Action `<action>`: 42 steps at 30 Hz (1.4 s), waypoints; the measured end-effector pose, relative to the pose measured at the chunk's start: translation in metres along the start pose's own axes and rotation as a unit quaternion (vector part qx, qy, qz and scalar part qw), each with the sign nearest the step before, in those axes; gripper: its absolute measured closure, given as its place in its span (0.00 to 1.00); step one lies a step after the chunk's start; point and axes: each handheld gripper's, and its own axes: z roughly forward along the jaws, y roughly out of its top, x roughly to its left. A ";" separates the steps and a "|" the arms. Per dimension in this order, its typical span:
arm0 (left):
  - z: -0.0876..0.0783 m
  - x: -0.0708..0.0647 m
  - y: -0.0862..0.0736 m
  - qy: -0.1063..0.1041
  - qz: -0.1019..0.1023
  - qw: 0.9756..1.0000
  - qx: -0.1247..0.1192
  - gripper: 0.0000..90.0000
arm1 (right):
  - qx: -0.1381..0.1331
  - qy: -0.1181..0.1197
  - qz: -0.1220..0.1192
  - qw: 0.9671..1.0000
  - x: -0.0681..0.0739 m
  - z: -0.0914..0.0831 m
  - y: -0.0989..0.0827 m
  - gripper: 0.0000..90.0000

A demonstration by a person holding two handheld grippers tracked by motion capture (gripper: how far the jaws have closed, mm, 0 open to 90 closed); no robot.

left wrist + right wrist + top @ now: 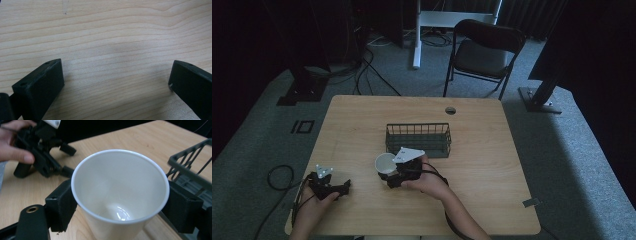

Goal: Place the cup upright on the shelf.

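A white paper cup [384, 164] [120, 195] stands upright and empty just in front of the black wire basket [418, 139] [192, 167]. My right gripper [388, 172] [120, 206] is shut on the cup, one black jaw pressing each side of it below the rim. My left gripper [343, 189] [116, 77] rests low over the table's front left with its jaws wide apart and only bare wood between them. In the right gripper view the left gripper [63, 158] lies farther off with a hand on it.
The wooden table [362, 120] has a cable hole [450, 110] near its far edge. A black folding chair [482, 52] stands beyond the table. Cables lie on the grey floor [279, 175] at the left.
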 end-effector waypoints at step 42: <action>0.000 0.000 0.000 0.000 0.001 1.000 0.002 0.00 | -0.105 -0.082 0.051 0.990 -0.053 -0.057 0.082 0.22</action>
